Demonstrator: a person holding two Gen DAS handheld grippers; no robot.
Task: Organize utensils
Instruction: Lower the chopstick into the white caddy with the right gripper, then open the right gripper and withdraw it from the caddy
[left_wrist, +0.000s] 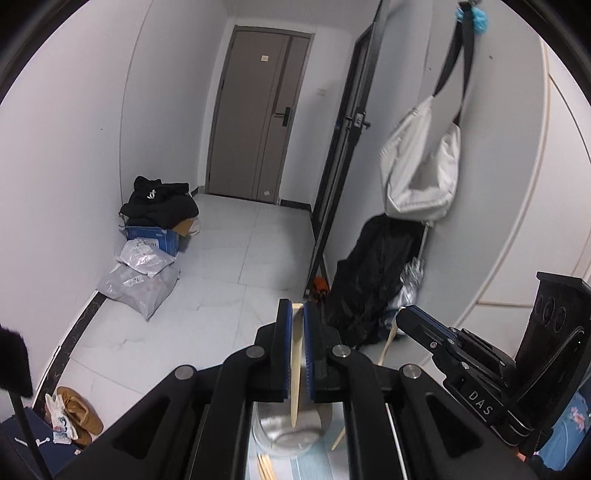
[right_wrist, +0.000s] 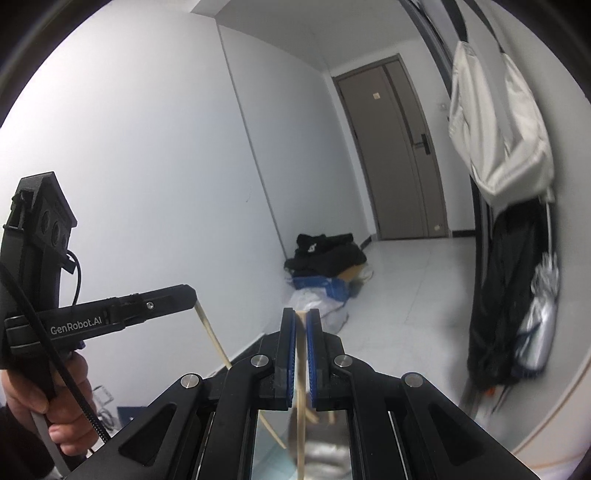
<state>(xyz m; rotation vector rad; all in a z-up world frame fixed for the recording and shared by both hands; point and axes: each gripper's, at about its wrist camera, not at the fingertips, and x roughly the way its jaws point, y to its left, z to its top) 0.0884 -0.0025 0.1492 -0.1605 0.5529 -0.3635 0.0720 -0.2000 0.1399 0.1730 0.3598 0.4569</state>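
My left gripper (left_wrist: 297, 308) is shut on a pale wooden chopstick (left_wrist: 295, 369) that hangs down toward a round metal holder (left_wrist: 291, 432) below the fingers. My right gripper (right_wrist: 301, 314) is shut on another wooden chopstick (right_wrist: 302, 406), which hangs over the same metal holder (right_wrist: 321, 454). The right gripper also shows in the left wrist view (left_wrist: 400, 314), holding its chopstick (left_wrist: 388, 343). The left gripper shows in the right wrist view (right_wrist: 192, 293) with its chopstick (right_wrist: 214, 336). More chopsticks (left_wrist: 264, 467) lie on a striped mat.
A hallway with a grey door (left_wrist: 255, 122) lies ahead. Black clothes on a blue box (left_wrist: 155, 221) and plastic bags (left_wrist: 140, 284) sit by the left wall. A white bag (left_wrist: 421, 170) and a black garment (left_wrist: 373, 280) hang at the right. Brown shoes (left_wrist: 79, 413) lie at the lower left.
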